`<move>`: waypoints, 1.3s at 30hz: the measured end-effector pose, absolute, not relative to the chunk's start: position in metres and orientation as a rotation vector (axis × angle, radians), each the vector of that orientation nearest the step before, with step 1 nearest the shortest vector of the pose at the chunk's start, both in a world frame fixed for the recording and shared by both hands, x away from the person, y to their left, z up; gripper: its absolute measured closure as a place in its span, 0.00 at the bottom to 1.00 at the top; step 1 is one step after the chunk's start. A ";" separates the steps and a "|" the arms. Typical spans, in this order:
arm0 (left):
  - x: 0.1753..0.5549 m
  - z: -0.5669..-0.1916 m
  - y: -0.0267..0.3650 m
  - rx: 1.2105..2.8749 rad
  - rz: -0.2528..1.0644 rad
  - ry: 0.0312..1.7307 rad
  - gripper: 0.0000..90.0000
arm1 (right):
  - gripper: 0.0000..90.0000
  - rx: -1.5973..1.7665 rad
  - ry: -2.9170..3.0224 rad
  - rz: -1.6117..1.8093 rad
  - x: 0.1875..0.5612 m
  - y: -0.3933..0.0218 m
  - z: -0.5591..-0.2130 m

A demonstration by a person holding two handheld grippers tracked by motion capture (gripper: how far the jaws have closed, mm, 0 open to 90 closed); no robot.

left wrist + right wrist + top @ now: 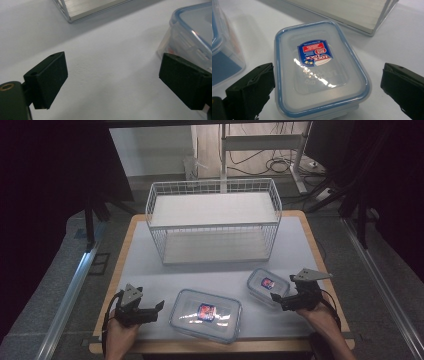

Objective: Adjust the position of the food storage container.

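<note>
Two claws rested low near the front edge of the tabletop (150, 270), each held in one of the person's hands. The right claw (278, 301) stood wide open, gripping nothing; in the right gripper view its black jaws flanked the near end of the small lidded container (319, 67), one jaw just beside the container's wall, the other well apart from it. That container, clear plastic with a blue-rimmed lid and a red-and-blue label, sat flat on the tabletop toward the right front (267, 285).

The left claw (159, 309) was also open and empty, its jaws spread over bare white tabletop in the left gripper view. Its tip pointed toward the large lidded container (206, 314), which lay just beside it at the front centre of the tabletop; a corner of that container stood close behind one jaw in the left gripper view (192, 32), apart from the pad.

Farther back, a white wire basket (214, 220) with a flat shelf stood upright across the far half of the tabletop, well apart from both containers. Beyond the tabletop, cables lay on the floor by a desk frame.
</note>
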State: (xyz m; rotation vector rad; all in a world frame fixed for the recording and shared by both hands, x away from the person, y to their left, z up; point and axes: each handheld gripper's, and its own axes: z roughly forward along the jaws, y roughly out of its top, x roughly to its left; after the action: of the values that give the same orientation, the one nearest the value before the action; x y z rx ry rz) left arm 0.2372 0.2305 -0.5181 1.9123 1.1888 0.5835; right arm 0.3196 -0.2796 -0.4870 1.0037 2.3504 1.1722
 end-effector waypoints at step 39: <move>0.230 -0.508 0.230 1.845 0.521 1.151 0.06 | 0.68 0.809 2.467 1.253 0.296 -0.260 -0.465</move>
State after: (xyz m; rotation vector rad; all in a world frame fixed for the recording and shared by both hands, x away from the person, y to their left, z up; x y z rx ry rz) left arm 0.2298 0.2305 -0.5076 1.8448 1.1511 0.5209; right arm 0.2963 -0.2602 -0.4652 0.8089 2.4667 1.2535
